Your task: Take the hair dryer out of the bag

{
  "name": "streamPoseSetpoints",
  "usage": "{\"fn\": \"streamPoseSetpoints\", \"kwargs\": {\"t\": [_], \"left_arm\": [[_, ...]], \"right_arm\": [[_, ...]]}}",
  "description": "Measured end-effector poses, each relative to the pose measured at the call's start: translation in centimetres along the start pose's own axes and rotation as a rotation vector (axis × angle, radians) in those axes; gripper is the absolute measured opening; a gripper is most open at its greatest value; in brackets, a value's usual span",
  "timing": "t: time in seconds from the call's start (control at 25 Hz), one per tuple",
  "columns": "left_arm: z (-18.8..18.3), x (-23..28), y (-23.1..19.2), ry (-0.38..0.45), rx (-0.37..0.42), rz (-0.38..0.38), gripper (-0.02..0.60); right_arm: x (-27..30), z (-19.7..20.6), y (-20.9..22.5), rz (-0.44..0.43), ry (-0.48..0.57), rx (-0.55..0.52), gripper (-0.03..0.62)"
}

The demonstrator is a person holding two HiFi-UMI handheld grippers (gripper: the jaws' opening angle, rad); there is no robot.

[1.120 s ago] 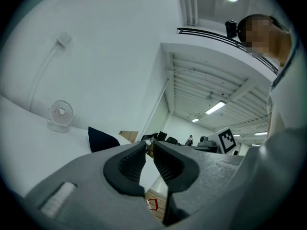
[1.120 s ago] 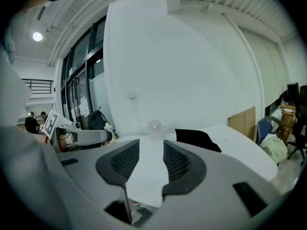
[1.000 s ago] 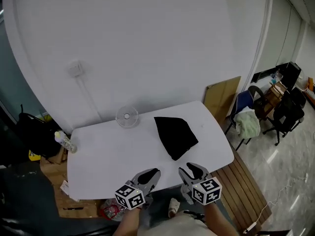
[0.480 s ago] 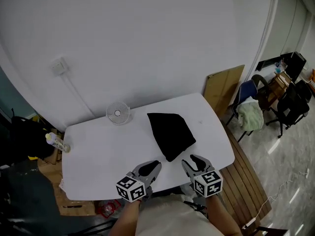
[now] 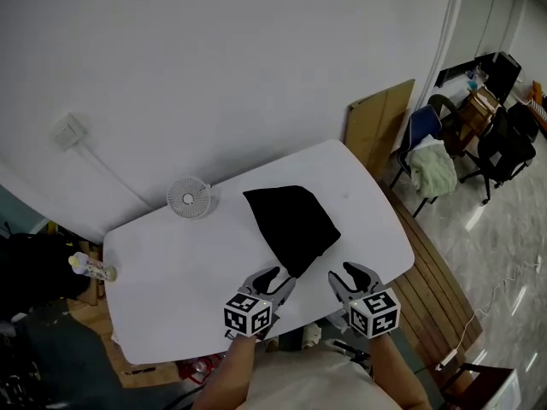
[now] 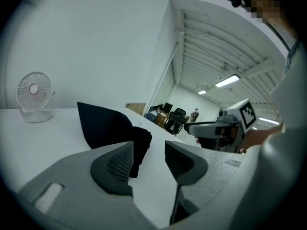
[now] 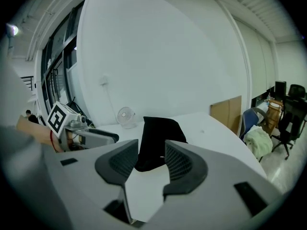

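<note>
At the near edge of the white counter (image 5: 171, 272), both tools had come in closer to the black bag (image 5: 291, 220). A second before, they hung back off the edge, well apart from it. Now the left tool (image 5: 275, 278) sat just beside the bag's near corner, at about 7 o'clock from the bag. The right tool (image 5: 355, 273) was near it, at about 5 o'clock.

The left tool had changed the most. Its jaws had been almost shut, and they had just been opening. They stood apart with nothing between them. Its own view showed the bag's dark corner lying just past the tips, not inside them. The right tool's jaws stood apart about as much as before, and they were empty too. Its view looked up the bag from the narrow end.

The bag lay on the counter near the middle, and neither tool touched it. No hair dryer showed anywhere, so it was most likely inside the bag. A small fan (image 5: 189, 197) stood at about 10 o'clock from the bag, well apart from it.

The reaching part looked nearly over, and the taking-out had not begun. Both tools looked ready to bite. One would likely need to pinch the soft cloth and hold it, while the other found the opening. Which end was the open one, I could not tell.
</note>
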State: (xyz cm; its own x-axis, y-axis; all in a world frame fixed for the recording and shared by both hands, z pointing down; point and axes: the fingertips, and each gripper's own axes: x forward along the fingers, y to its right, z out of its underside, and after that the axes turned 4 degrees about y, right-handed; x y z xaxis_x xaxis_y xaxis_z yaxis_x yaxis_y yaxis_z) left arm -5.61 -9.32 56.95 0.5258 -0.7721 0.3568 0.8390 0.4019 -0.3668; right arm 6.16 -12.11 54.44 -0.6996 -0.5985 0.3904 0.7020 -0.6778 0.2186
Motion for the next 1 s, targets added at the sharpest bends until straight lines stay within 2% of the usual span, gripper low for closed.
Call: {"fn": "streamPoseSetpoints", "kwargs": {"t": [0.16, 0.32, 0.48, 0.6, 0.8, 0.84, 0.88, 0.92, 1.0], "left_arm": [[2.7, 3.4, -1.8, -0.13, 0.032, 0.009, 0.222], [4.8, 6.6, -2.6, -0.249, 0.161, 0.001, 0.279], [6.4, 8.6, -2.9, -0.354, 0.272, -0.02, 0.301], [7.2, 9.3, -3.6, -0.4, 0.296, -0.049, 0.302], [7.4, 10.4, -4.8, -0.443, 0.286, -0.076, 0.3], [6.9, 10.3, -4.9, -0.438, 0.271, -0.076, 0.236], [6.2, 10.3, -4.8, -0.429, 0.252, -0.071, 0.075], [5.4, 10.3, -4.6, -0.42, 0.232, -0.059, 0.036], [3.6, 10.5, -4.3, -0.404, 0.196, -0.029, 0.025]], "right_arm": [[1.0, 0.8, 1.1, 0.033, -0.011, 0.042, 0.179], [1.9, 1.8, 1.7, 0.052, -0.024, 0.072, 0.181], [2.6, 2.7, 2.0, 0.057, -0.041, 0.09, 0.184], [3.0, 3.0, 2.1, 0.062, -0.047, 0.102, 0.184], [3.6, 3.0, 2.5, 0.067, -0.057, 0.11, 0.184], [3.7, 3.0, 2.6, 0.069, -0.06, 0.111, 0.184], [3.8, 3.0, 2.7, 0.071, -0.062, 0.112, 0.184], [3.8, 3.0, 2.8, 0.074, -0.064, 0.114, 0.184], [4.2, 3.2, 3.2, 0.084, -0.069, 0.122, 0.184]]}}
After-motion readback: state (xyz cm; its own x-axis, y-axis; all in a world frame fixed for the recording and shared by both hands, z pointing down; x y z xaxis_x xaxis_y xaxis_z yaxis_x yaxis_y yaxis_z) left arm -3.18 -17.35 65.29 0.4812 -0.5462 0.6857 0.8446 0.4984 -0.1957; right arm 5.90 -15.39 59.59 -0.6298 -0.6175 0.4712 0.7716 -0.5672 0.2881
